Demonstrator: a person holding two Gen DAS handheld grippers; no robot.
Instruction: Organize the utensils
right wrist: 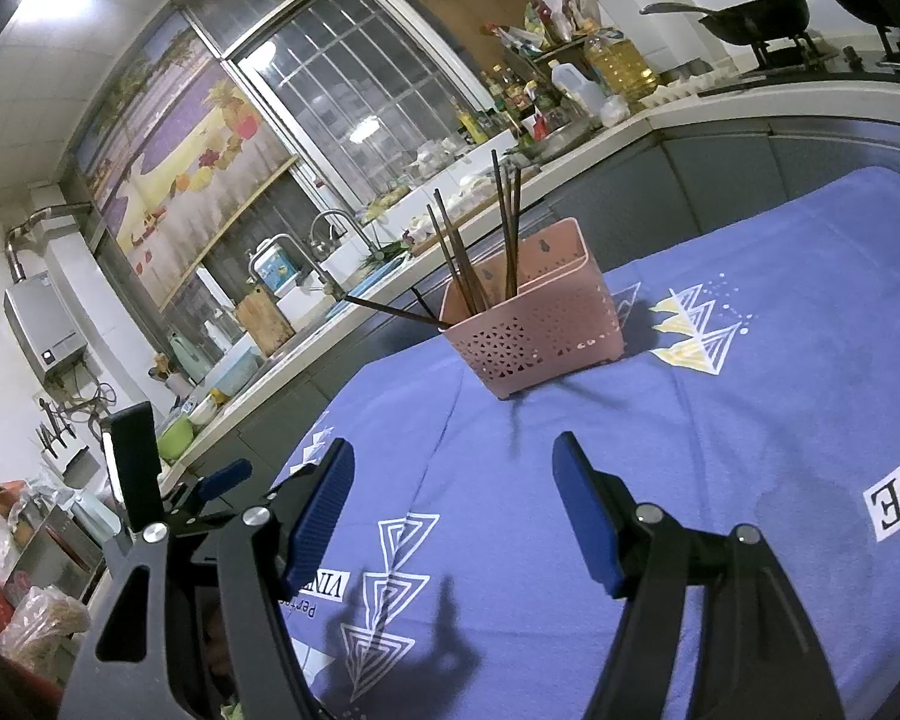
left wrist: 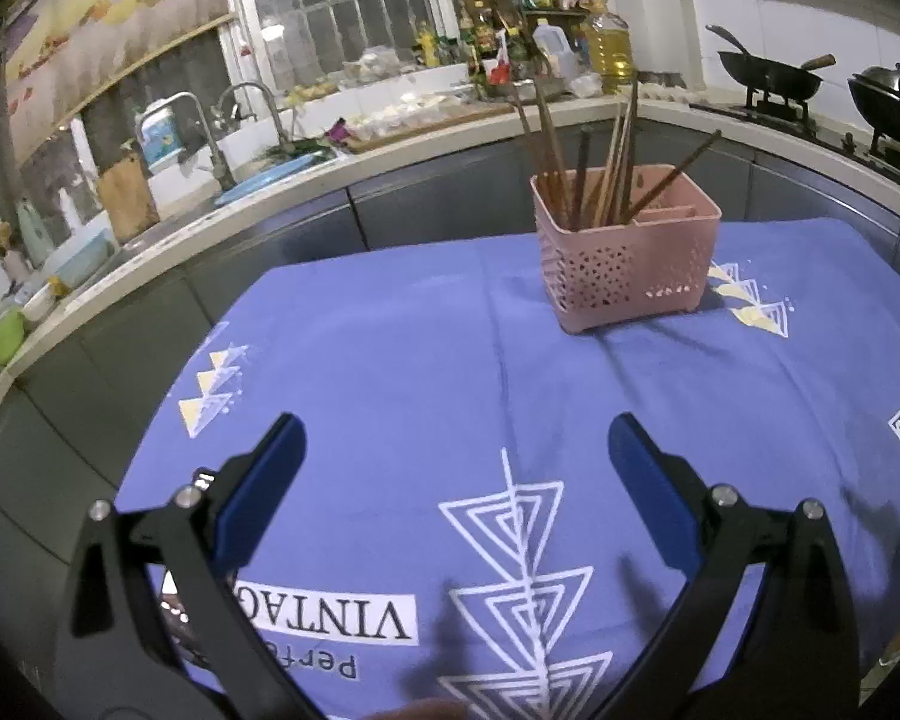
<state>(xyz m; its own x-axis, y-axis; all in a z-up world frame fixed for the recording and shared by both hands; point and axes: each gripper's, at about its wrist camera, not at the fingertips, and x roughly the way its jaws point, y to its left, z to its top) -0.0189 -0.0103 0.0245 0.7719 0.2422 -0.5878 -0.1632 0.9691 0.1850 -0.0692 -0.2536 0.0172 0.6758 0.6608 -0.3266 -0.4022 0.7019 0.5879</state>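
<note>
Hovering over blue cloth (left wrist: 390, 372): left gripper (left wrist: 456, 450) and right gripper (right wrist: 453, 474), fingers apart, nothing held. Cloth between them and basket bare. Pink basket (left wrist: 627, 252) ahead, chopsticks (left wrist: 576, 174) upright inside, some leaning over rim. Likely finished, or next straighten leaners. Counter (left wrist: 306, 174), woks beyond; nothing blocking.

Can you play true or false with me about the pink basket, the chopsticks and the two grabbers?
1. The chopsticks stand in the pink basket. True.
2. The basket lies tipped on its side. False: it stands upright on the blue cloth.
3. The left gripper holds a chopstick. False: its fingers are apart, with nothing between them.
4. The right gripper is open and empty. True.
5. Loose chopsticks lie on the cloth. False: none are seen there.
</note>
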